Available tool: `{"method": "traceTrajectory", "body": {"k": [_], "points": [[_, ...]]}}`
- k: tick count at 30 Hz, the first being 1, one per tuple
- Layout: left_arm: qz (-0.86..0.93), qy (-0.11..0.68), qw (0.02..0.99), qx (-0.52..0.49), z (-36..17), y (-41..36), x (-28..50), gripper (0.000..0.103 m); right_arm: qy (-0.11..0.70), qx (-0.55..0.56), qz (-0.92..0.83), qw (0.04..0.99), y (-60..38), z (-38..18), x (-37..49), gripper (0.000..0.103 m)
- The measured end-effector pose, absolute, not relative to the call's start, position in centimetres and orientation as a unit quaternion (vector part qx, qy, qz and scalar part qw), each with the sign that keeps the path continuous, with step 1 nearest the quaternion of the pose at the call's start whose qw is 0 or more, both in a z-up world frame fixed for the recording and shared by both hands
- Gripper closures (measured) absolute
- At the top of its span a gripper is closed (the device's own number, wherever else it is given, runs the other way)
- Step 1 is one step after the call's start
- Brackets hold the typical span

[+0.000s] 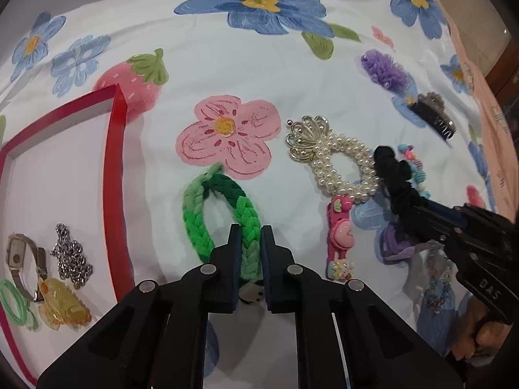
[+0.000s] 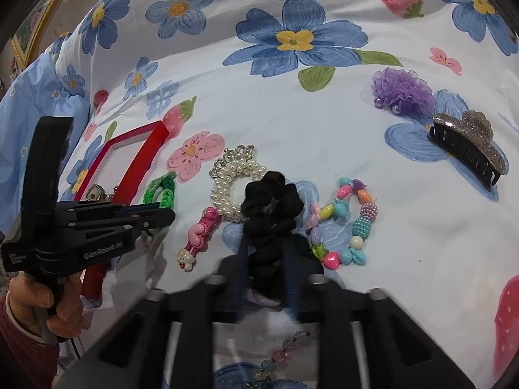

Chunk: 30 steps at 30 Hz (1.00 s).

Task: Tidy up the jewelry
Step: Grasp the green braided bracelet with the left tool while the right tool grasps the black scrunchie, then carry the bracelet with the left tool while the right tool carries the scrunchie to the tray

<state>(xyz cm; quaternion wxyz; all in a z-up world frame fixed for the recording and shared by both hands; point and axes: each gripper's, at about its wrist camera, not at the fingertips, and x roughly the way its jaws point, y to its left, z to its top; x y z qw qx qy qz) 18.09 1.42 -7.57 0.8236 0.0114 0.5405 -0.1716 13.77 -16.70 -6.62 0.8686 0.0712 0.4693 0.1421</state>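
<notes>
From the left wrist cam, the left gripper (image 1: pixel 250 236) pointed steeply down at the flowered sheet (image 1: pixel 227 74), its jaws clamped on the near side of the green braided hair tie (image 1: pixel 198 214), which lay flat just right of the red tray (image 1: pixel 116 175). The tray's red wall stood close on the left, and inside sat a watch (image 1: pixel 22 259), a silver chain (image 1: pixel 69 259), an amber claw clip (image 1: pixel 63 304) and a thin green elastic (image 1: pixel 13 301). Open sheet ran ahead past the pink printed flower. To the right it got crowded: the pearl scrunchie with a crown (image 1: pixel 337 159), a pink barrette (image 1: pixel 339 240), then the right gripper (image 1: pixel 405 194) coming in low from the right edge, gripping a black scrunchie (image 1: pixel 389 162).

From the right wrist cam, the right gripper (image 2: pixel 266 259) was a bit blurred but angled down, jaws pinched on the black scrunchie (image 2: pixel 269 194), which touched the pearl scrunchie (image 2: pixel 227 181). A colourful bead bracelet (image 2: pixel 343 223) lay just beside it on the right. A purple ruffle clip (image 2: pixel 402 90) and a glitter claw clip (image 2: pixel 467 142) sat well apart, with plenty of bare sheet between. On the left, a hand (image 2: pixel 48 301) held the left gripper (image 2: pixel 162 217) level near the tray (image 2: pixel 136 165).
</notes>
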Motion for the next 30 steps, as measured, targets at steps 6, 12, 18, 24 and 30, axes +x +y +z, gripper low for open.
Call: {"method": "traceTrajectory", "body": {"k": [6, 12, 18, 24, 30], "points": [[-0.185, 0.522, 0.832, -0.020, -6.0, 2.8, 16.3, 0.094, 0.452, 0.086, 0.148, 0.875, -17.1, -5.4, 12.9, 0.090], [-0.193, 0.497, 0.845, -0.039, -3.6, 4.0, 14.0, 0.094, 0.424, 0.096, 0.159, 0.886, -16.6, -3.1, 11.8, 0.091], [-0.189, 0.475, 0.857, -0.056, -1.4, 5.7, 12.4, 0.094, 0.394, 0.107, 0.176, 0.895, -15.7, -0.6, 10.9, 0.091], [-0.176, 0.465, 0.865, -0.070, -0.4, 8.0, 11.0, 0.094, 0.378, 0.105, 0.199, 0.898, -13.9, 1.1, 10.1, 0.091], [-0.157, 0.455, 0.872, -0.086, 0.5, 10.8, 9.2, 0.094, 0.378, 0.102, 0.224, 0.893, -11.5, 1.6, 9.5, 0.091]]}}
